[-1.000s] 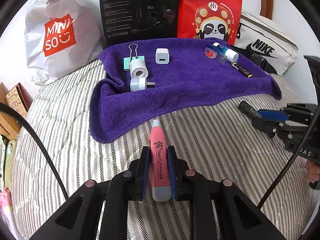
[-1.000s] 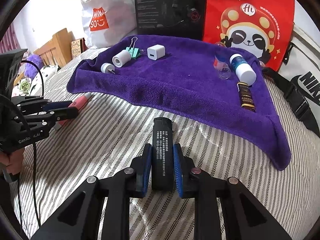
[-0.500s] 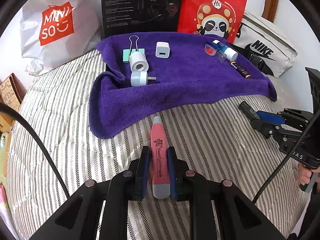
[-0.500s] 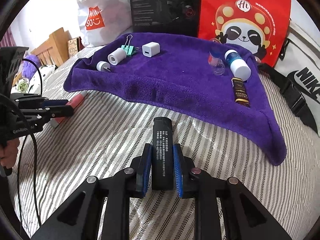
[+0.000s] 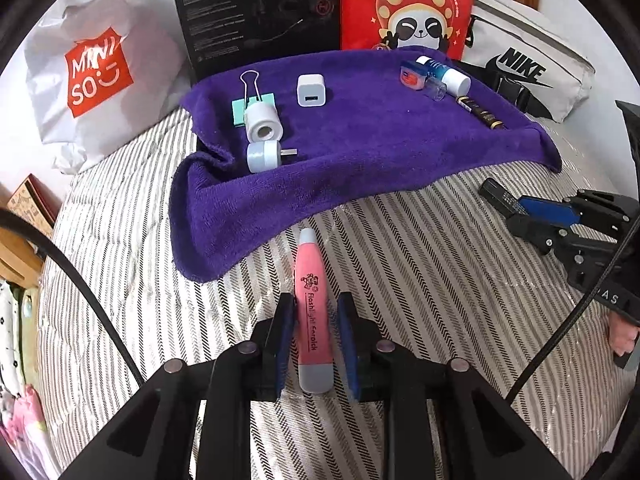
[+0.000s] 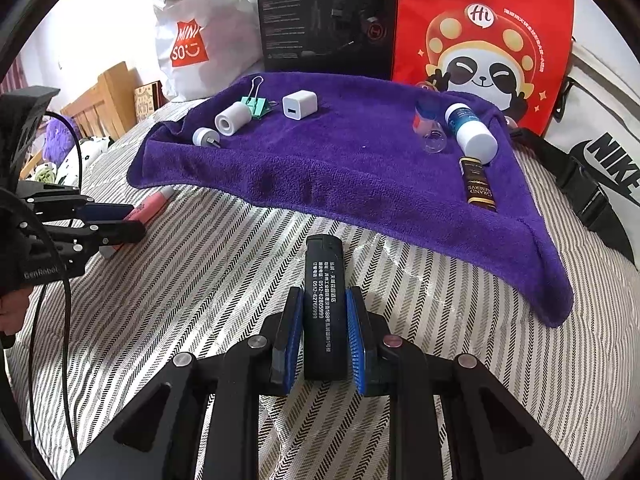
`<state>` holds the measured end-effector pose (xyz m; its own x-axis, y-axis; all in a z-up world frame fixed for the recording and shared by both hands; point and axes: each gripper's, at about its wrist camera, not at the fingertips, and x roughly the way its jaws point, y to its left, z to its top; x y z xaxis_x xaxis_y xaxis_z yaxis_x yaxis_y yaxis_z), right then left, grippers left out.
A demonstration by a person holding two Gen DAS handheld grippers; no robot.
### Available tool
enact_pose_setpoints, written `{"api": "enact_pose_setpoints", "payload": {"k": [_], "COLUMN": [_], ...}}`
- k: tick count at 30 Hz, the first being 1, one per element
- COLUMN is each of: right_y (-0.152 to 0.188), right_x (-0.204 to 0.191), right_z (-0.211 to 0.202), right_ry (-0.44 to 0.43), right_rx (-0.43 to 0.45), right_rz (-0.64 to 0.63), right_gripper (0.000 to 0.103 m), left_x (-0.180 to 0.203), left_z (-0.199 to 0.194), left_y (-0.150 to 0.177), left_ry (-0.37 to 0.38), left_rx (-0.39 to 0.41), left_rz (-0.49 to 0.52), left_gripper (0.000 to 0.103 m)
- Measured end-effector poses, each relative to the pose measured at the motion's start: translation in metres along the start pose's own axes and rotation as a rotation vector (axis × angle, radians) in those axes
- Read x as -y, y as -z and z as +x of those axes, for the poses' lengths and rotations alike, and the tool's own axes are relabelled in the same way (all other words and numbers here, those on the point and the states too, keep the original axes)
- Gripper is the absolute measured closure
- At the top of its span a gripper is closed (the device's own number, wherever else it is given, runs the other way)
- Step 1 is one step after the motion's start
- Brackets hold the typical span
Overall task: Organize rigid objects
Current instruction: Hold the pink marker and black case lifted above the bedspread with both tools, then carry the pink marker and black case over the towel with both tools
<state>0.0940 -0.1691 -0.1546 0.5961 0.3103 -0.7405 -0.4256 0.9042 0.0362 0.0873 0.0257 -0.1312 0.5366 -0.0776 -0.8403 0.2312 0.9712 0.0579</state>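
Grippers angled down: left gripper (image 5: 314, 340) w/ pink pen (image 5: 310, 300), right gripper (image 6: 323, 336) w/ lighter (image 6: 323, 304).

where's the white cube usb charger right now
The white cube USB charger sits near the back of the purple towel, left of centre in both wrist views, just right of the mint-green binder clip.

Partly hidden and cut-off things on a striped bed.

The black rectangular lighter (image 6: 323, 304) is hiding its sides behind blue pads. The pink plastic earpick pen (image 6: 150, 207) is disappearing behind the left gripper (image 6: 120, 222). The black cardboard headset box (image 5: 256, 8) and red panda-print paper bag (image 5: 404, 0) are running off the top edge. The dark gold-lettered tube (image 5: 482, 112) is showing lettering too small to read.
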Motion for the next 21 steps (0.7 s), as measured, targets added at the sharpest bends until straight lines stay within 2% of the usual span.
{"api": "enact_pose_setpoints", "payload": {"k": [3,8,16,21], "right_y": [0.0,0.001,0.001,0.002], "right_x": [-0.001,0.0,0.006,0.01], "right_z": [0.0,0.0,-0.002,-0.014], "right_ry": [0.006,0.0,-0.036,-0.058], "right_rx": [0.002,0.008,0.005,0.0], "right_rz": [0.0,0.004,0.045,0.063], "right_gripper": [0.081,0.08,0.081,0.082], "left_x": [-0.004,-0.002,-0.014,-0.017], "left_z": [0.001,0.0,-0.003,-0.018], "left_y": [0.0,0.002,0.004,0.007], "left_ry": [0.022,-0.001,0.069,0.117], "left_rx": [-0.003,0.018,0.001,0.031], "left_rz": [-0.03,-0.033,-0.089,-0.102], "left_gripper": [0.085,0.085,0.087,0.087]}}
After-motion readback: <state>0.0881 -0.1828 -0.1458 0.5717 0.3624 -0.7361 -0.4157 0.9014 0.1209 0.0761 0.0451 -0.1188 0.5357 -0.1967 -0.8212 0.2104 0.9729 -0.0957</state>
